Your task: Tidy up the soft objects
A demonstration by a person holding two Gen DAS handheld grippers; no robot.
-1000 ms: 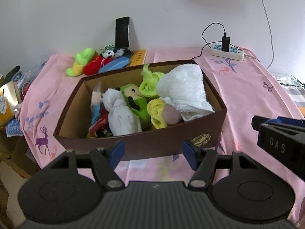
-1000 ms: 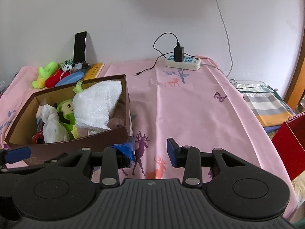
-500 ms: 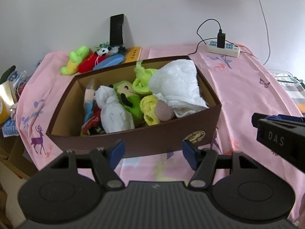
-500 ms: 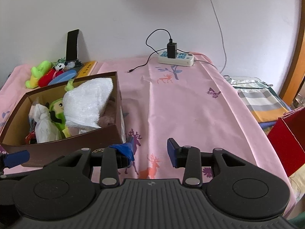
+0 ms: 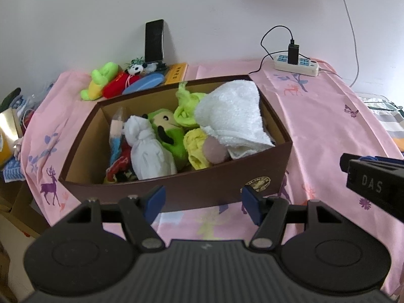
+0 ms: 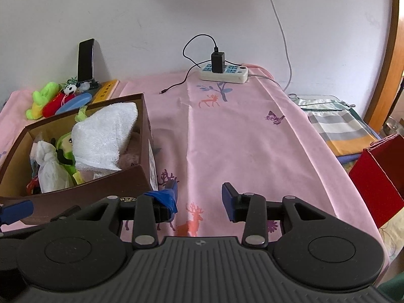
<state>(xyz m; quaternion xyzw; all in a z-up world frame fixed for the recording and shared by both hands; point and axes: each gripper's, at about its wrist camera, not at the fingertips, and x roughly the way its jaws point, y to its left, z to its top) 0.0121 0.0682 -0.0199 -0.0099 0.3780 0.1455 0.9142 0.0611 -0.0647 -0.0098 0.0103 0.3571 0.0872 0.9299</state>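
Note:
A brown cardboard box (image 5: 192,189) (image 6: 83,194) sits on the pink tablecloth and holds soft things: a white towel (image 5: 232,116) (image 6: 101,133), a green plush toy (image 5: 166,131), a knotted white cloth (image 5: 146,151) and a yellow cloth (image 5: 197,149). My left gripper (image 5: 202,202) hovers just in front of the box's near wall, open and holding nothing. My right gripper (image 6: 199,197) hangs over the bare cloth to the right of the box; its jaws are opening with nothing between them.
Behind the box lie a lime plush (image 5: 101,80), a red plush (image 5: 116,88), a small panda (image 5: 136,69), a blue case (image 5: 144,85) and an upright phone (image 5: 154,40). A power strip (image 6: 223,72) with a cable sits at the back. A red box (image 6: 378,176) and folded fabric (image 6: 338,126) stand to the right.
In both views the scene shifts slightly as the grippers drift. The right gripper's jaws have widened a little. Nothing in the box has moved.

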